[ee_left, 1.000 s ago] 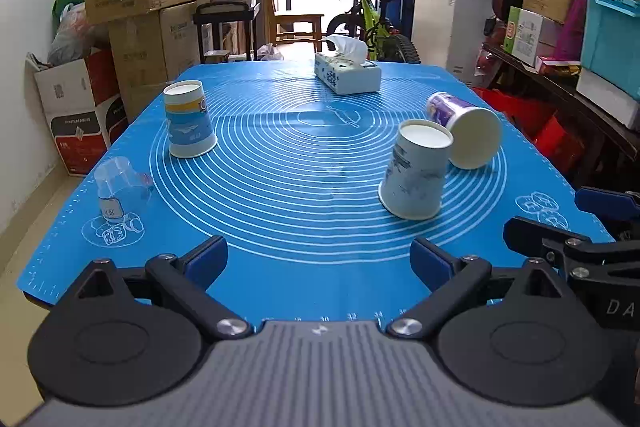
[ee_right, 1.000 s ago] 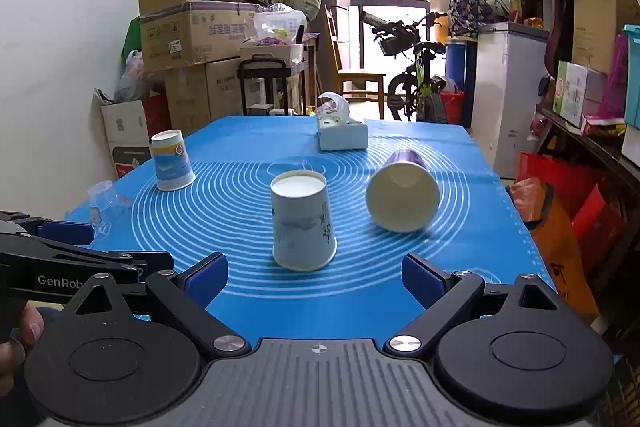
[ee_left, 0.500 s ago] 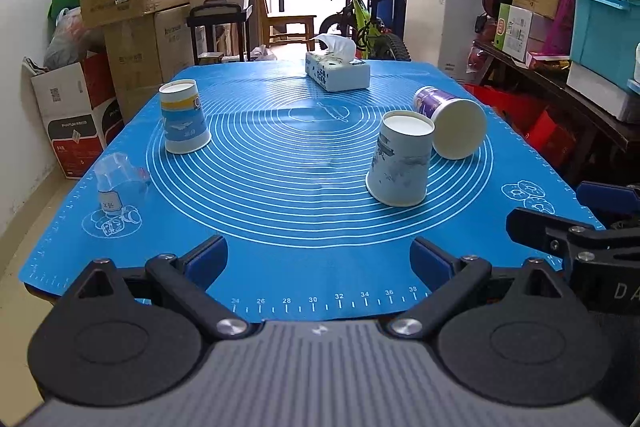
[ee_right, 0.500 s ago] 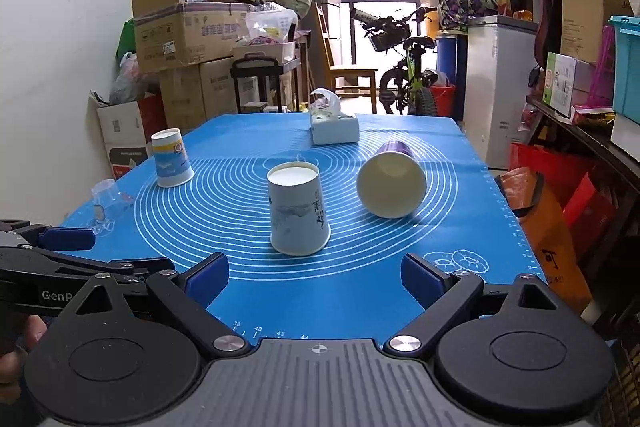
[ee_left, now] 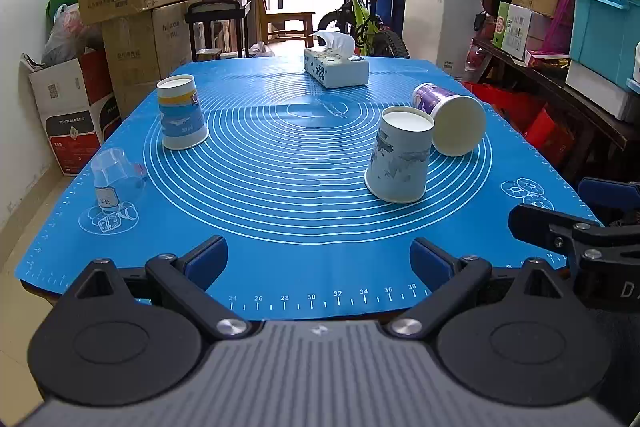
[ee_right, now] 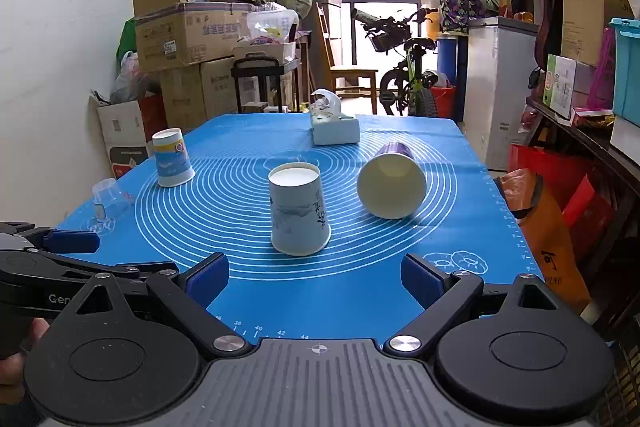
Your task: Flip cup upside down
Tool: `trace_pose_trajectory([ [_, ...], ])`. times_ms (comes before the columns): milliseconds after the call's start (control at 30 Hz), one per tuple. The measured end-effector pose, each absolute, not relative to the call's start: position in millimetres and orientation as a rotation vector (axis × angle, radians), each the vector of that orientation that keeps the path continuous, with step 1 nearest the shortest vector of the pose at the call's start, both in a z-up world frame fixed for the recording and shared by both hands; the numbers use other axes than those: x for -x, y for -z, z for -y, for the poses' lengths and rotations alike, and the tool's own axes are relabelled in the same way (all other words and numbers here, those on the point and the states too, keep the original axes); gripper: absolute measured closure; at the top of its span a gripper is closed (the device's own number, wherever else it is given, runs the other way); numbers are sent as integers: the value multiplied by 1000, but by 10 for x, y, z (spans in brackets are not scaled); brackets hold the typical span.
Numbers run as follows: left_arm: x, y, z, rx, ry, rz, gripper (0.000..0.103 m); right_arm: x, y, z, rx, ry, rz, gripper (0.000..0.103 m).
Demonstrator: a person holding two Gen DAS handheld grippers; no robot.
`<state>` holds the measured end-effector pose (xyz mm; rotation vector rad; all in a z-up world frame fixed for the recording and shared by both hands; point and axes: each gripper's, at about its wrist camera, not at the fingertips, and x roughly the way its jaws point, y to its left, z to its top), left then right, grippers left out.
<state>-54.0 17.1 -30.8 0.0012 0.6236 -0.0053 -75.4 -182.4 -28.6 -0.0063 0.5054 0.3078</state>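
Both sets of jaws stand spread wide with nothing between them: left gripper [ee_left: 319, 261] and right gripper [ee_right: 315, 275] hang at the near edge of the blue mat [ee_left: 304, 195], clear of every cup.

Left to right on the mat: a clear plastic cup [ee_left: 114, 179] sits mouth-down at the far left edge, see-through and hard to read, its small label blurred. Next, a blue-and-yellow paper cup [ee_left: 181, 118] stands mouth-down, well apart from the rest. A tissue box [ee_left: 335, 68] sits at the far end, mid-table, tissue sticking up. Right of centre, a pale printed paper cup [ee_left: 400, 161] stands upside down, base up. Just behind and right of it, the purple cup [ee_left: 452, 119] lies on its side, open mouth turned toward the cameras; whether the two touch cannot be told, since the pale cup overlaps it in the left view. In the right view they look slightly apart.

Right gripper's body pokes in at the left view's right edge, cut off. A hand [ee_right: 16, 359] shows partly at the right view's lower left corner.
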Motion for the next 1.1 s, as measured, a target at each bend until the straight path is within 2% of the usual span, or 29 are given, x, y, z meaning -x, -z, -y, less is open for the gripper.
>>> trace_pose_trajectory([
  [1100,535,320,-155,-15,15,-633,6,739,244,1852,-6,-322,-513,10],
])
